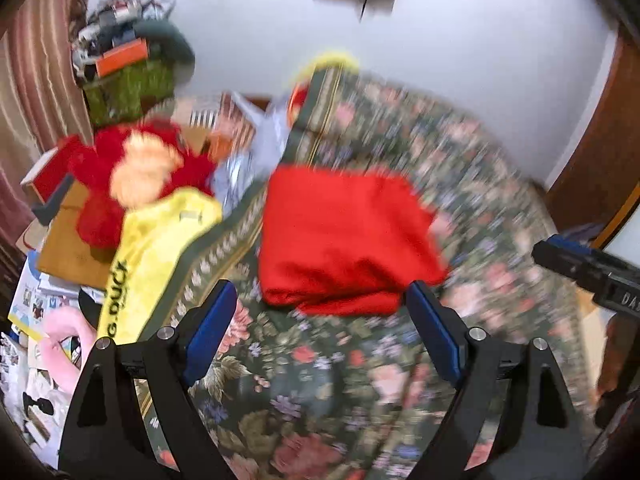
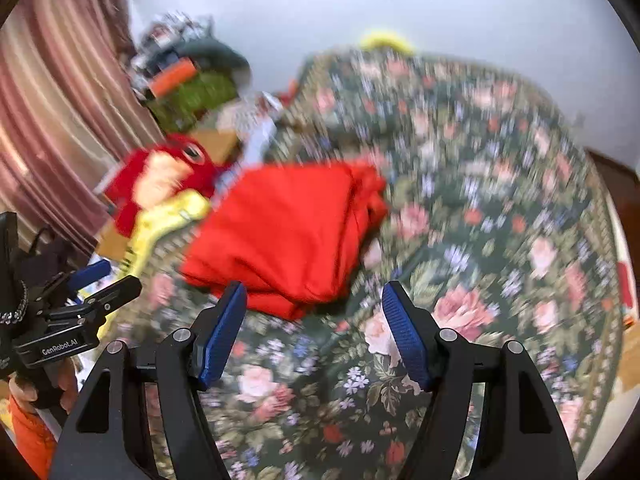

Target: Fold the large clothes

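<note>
**On the bed: red garment folded, both tools empty**

On the floral bedspread (image 1: 460, 184) lies a red garment (image 1: 340, 236), folded into a thick, roughly square bundle near the bed's left edge. The left tool (image 1: 320, 336) hangs above the spread just short of the bundle, fingers spread wide, gripping nothing. The right tool (image 2: 314, 336) is likewise wide apart and empty, close to the bundle's near corner. Beside the bed, to the left, sit a red plush toy (image 1: 136, 168) and a yellow towel (image 1: 148, 256) with black lettering. Both views are motion-blurred.
</note>
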The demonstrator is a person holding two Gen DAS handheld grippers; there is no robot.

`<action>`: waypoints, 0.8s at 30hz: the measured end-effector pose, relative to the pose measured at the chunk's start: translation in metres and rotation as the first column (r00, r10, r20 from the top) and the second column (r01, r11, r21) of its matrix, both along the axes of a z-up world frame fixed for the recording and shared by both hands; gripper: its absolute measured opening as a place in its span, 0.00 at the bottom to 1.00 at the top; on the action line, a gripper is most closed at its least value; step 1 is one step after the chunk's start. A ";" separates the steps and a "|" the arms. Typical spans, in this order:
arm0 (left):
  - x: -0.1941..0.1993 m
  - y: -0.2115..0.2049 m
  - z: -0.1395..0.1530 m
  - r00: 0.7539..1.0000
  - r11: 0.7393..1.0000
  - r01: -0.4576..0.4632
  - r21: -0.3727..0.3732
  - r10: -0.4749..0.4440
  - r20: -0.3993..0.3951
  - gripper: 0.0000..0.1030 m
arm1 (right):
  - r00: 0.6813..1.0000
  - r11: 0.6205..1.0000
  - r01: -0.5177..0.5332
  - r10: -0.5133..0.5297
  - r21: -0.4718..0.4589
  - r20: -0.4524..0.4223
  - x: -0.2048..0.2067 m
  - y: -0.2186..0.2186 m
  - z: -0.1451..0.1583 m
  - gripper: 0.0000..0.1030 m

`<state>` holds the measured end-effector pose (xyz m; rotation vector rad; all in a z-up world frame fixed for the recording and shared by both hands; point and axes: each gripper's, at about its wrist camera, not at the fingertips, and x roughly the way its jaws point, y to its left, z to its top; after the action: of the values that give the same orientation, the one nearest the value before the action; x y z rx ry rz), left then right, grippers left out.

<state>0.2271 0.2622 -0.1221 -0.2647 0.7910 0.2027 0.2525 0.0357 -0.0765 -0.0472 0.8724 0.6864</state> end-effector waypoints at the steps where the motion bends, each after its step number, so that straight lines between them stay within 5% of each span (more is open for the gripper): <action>1: -0.010 -0.004 0.017 0.999 1.000 -0.001 0.005 0.001 0.041 0.85 | 0.999 1.000 -0.001 0.000 0.025 0.037 -0.011 -0.006 0.017 0.65; 8: -0.085 -0.043 0.112 0.950 0.998 0.010 0.058 -0.028 0.312 0.85 | 0.963 0.982 -0.040 -0.012 0.186 0.270 -0.085 -0.040 0.109 0.65; 13: -0.145 -0.080 0.155 0.880 0.992 0.013 0.122 -0.069 0.470 0.85 | 0.910 0.956 -0.096 -0.029 0.276 0.414 -0.145 -0.062 0.147 0.65; 18: -0.196 -0.114 0.175 0.811 0.979 -0.040 0.199 -0.085 0.579 0.85 | 0.865 0.941 -0.105 -0.073 0.321 0.497 -0.185 -0.072 0.157 0.65; 24: -0.222 -0.134 0.172 0.792 0.969 -0.078 0.235 -0.083 0.604 0.85 | 0.842 0.948 -0.053 -0.126 0.313 0.524 -0.207 -0.074 0.151 0.71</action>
<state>0.0048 0.1283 0.0503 -0.0759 0.1099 0.1957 0.0451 -0.0383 0.0750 0.0638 0.2093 0.7205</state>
